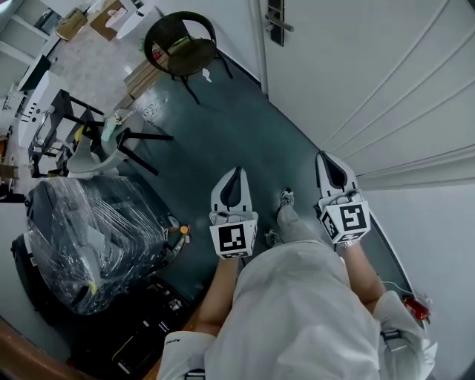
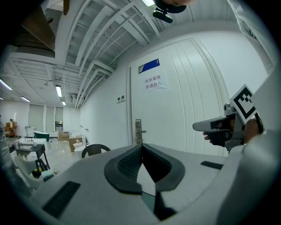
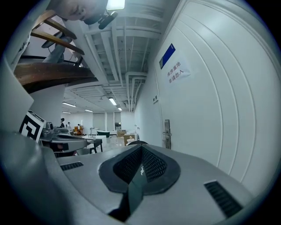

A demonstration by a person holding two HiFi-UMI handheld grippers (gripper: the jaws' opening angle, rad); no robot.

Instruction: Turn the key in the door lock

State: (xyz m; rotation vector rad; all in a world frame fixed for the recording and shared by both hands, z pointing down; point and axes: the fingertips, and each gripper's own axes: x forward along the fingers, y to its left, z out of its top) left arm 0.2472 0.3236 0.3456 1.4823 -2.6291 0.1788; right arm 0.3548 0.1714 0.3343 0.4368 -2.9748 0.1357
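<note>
The white door [image 1: 371,74] fills the upper right of the head view, with its metal lock plate and lever handle [image 1: 276,22] far ahead of both grippers. No key shows at this distance. My left gripper [image 1: 235,172] and my right gripper [image 1: 327,157] are held side by side over the dark floor, both pointing toward the door. The left gripper [image 2: 141,145] is shut and holds nothing, with the lock plate [image 2: 138,131] small beyond its tips. The right gripper [image 3: 140,147] is shut and holds nothing too, and the lock plate [image 3: 166,134] stands on the door at its right.
A black round chair [image 1: 182,44] stands by the wall left of the door. A plastic-wrapped bundle [image 1: 89,237] and black cases lie at the left. Tables and stools [image 1: 111,141] stand further left, cardboard boxes [image 1: 104,18] behind. The person's shoe [image 1: 286,197] shows between the grippers.
</note>
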